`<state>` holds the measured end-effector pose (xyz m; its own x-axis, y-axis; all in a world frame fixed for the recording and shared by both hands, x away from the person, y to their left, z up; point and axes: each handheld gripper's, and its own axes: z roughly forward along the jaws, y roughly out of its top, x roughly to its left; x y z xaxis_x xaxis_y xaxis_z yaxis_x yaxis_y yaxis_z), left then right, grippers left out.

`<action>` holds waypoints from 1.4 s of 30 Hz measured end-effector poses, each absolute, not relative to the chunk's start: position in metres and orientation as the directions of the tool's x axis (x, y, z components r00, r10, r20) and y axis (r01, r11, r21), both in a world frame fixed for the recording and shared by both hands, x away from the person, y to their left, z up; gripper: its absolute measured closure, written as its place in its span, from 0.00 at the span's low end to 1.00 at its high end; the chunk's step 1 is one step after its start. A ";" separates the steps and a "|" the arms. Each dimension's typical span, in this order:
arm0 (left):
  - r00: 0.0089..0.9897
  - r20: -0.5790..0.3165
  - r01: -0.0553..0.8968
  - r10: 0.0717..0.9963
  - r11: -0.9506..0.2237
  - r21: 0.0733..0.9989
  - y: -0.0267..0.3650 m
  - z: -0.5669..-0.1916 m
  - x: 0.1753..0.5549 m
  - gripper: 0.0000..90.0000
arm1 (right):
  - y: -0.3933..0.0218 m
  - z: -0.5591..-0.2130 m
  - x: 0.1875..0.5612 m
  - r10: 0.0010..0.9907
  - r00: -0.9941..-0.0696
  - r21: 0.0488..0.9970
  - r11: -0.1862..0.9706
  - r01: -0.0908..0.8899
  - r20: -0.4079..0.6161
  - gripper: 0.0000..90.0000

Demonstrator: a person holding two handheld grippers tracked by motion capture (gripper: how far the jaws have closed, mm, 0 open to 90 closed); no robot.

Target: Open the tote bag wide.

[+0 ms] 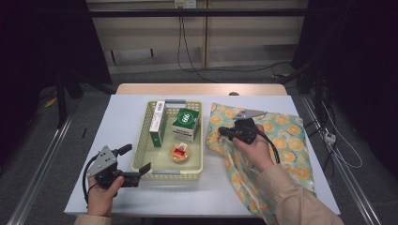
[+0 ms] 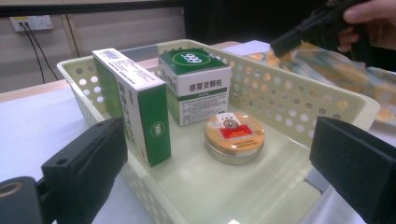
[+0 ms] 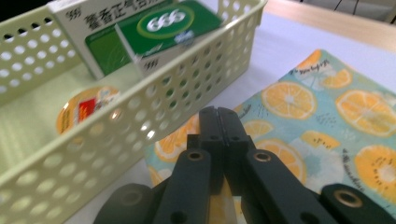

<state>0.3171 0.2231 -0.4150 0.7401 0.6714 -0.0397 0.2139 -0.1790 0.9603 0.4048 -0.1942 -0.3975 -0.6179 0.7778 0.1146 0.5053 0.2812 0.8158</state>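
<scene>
A pale yellow perforated basket (image 1: 140,140) (image 2: 299,79) (image 3: 140,126) holds a tall green-and-white box (image 1: 158,123) (image 2: 135,107), a squarer green-topped box (image 1: 185,124) (image 2: 196,84) (image 3: 163,28) and a round orange tin (image 1: 180,152) (image 2: 234,135) (image 3: 81,109). Right of the basket lies a blue cloth printed with orange slices (image 1: 281,140) (image 3: 317,107). My right gripper (image 1: 221,133) (image 3: 218,116) is over the cloth's left edge, jaws pressed together, and the cloth rises in folds to it. At the basket's near left corner my left gripper (image 1: 136,159) (image 2: 219,186) stands open, its jaws wide apart around that corner and holding nothing.
The white tabletop (image 1: 117,117) has bare room left of the basket and along its front edge. A wooden strip runs along the far edge. Cables trail on the floor beyond the table and to the right of it.
</scene>
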 end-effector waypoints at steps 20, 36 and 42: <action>0.744 -0.046 0.217 0.666 -0.177 0.960 0.224 -0.416 0.318 0.04 | -0.182 -0.387 0.437 0.808 -0.582 0.825 0.265 0.500 0.093 0.49; 0.750 -0.037 0.215 0.660 -0.191 0.958 0.217 -0.416 0.317 0.04 | -0.207 -0.382 0.356 0.728 -0.684 0.792 0.398 0.463 0.033 0.41; 0.751 -0.030 0.212 0.660 -0.197 0.957 0.218 -0.415 0.317 0.04 | -0.206 -0.381 0.336 0.702 -0.712 0.789 0.425 0.444 0.022 0.47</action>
